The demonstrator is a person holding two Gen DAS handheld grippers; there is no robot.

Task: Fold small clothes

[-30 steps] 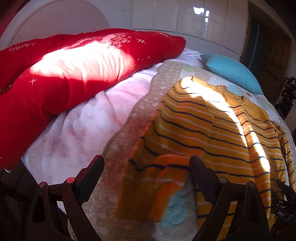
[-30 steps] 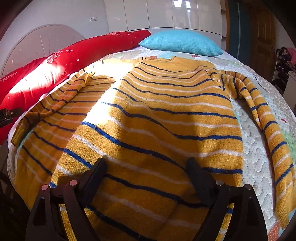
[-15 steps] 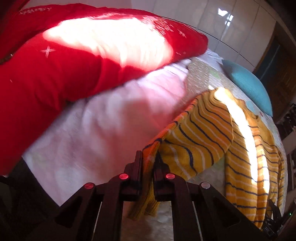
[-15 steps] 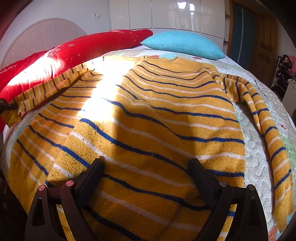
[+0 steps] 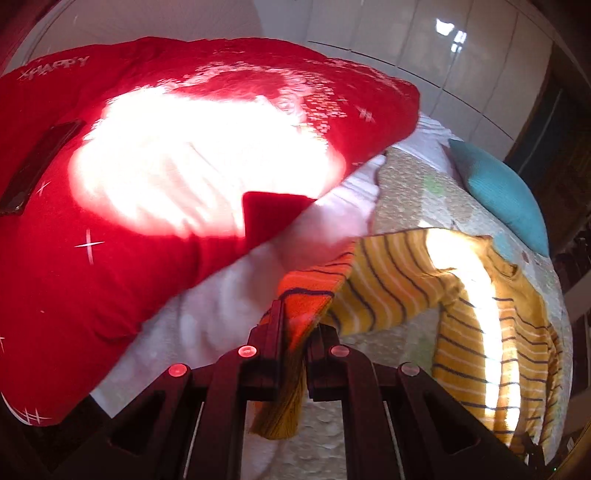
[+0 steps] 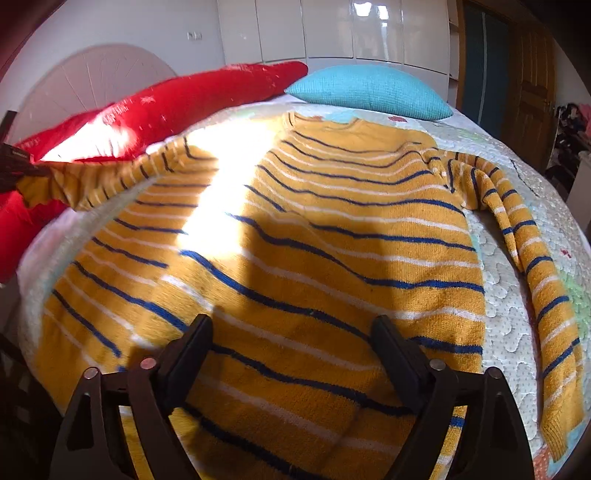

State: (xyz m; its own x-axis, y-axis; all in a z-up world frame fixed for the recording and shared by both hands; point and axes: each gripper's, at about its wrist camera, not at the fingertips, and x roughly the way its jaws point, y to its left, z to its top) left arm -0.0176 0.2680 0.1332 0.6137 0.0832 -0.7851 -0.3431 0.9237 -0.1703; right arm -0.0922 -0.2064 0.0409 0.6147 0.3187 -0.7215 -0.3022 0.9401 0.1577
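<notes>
A yellow sweater with blue and white stripes [image 6: 314, 240] lies spread on the quilted bed [image 6: 517, 325], collar toward the far side. My left gripper [image 5: 298, 325] is shut on the cuff of its left sleeve [image 5: 388, 288] and holds the sleeve lifted and stretched off the bed; this shows at the far left of the right wrist view [image 6: 110, 177]. My right gripper [image 6: 291, 332] is open, low over the sweater's hem, jaws wide apart and empty. The right sleeve [image 6: 535, 280] lies along the bed's right side.
A big red duvet [image 5: 166, 184] is heaped along the left of the bed, with a dark phone-like slab [image 5: 37, 162] on it. A turquoise pillow [image 6: 369, 92] sits at the head. White wardrobes [image 6: 332, 29] and a wooden door [image 6: 532, 74] stand behind.
My left gripper went from open over the sleeve end to shut on the cuff, then lifted and pulled the sleeve out to the left. My right gripper stayed open over the hem.
</notes>
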